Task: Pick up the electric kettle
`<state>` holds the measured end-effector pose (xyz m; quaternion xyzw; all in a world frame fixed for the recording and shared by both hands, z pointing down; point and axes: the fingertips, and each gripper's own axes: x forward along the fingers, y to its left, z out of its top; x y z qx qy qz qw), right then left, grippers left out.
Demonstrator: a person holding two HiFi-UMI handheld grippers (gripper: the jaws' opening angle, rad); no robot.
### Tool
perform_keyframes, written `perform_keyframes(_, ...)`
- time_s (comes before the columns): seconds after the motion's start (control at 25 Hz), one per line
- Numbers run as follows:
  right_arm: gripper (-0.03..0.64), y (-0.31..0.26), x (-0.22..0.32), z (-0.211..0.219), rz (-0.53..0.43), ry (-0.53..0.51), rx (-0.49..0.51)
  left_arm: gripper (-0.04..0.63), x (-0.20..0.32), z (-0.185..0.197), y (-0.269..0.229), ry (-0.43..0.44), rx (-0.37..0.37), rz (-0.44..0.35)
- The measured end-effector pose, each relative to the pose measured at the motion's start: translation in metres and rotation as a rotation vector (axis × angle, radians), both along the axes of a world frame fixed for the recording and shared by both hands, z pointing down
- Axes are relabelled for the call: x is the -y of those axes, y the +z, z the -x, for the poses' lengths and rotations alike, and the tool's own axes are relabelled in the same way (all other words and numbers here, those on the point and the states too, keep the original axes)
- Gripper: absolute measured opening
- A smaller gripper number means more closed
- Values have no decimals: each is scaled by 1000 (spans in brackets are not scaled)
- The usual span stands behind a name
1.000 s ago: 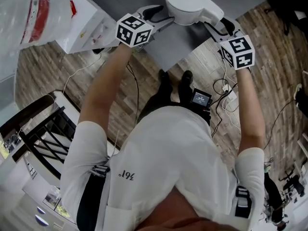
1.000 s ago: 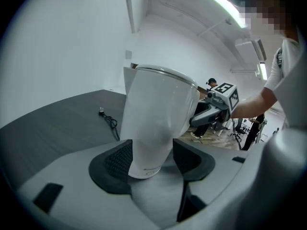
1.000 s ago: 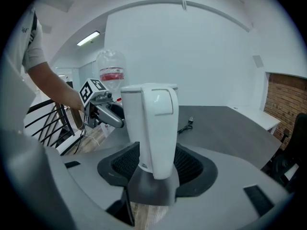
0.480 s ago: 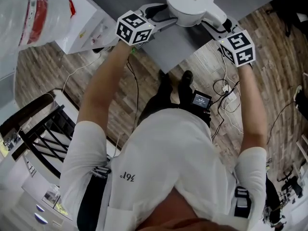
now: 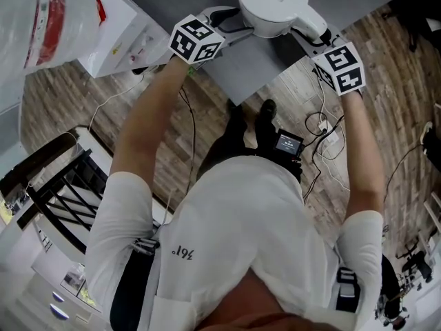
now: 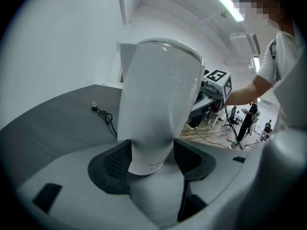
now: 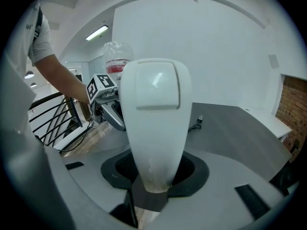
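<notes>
my left gripper (image 5: 231, 21): released, jaws wide around electric kettle (image 5: 270, 2) body, on its left | kettle: upright on bench (image 5: 255, 64), between both grippers | my right gripper (image 5: 313, 33): closing around kettle's handle (image 7: 153, 128), on its right, better placed to lift

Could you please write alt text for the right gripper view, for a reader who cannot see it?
A white electric kettle stands upright on a grey table, its handle between the jaws of the right gripper, which are closing. At the left the left gripper reaches the kettle's far side; a black cable lies on the table behind.
</notes>
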<state>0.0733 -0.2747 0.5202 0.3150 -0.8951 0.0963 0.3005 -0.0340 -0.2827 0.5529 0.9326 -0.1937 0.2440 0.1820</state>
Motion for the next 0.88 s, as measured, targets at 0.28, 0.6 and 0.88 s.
perform_keyframes(0.28, 146, 5, 1, 3, 1, -1, 7, 259, 2, -2, 1, 8, -13, 4)
perform_keyframes(0.6, 135, 4, 0, 2, -10, -4, 22, 259, 2, -3, 0, 5, -32, 7)
perform_keyframes(0.88, 133, 4, 0, 3, 2, -2, 59, 259, 3, -2, -1, 27, -26, 11)
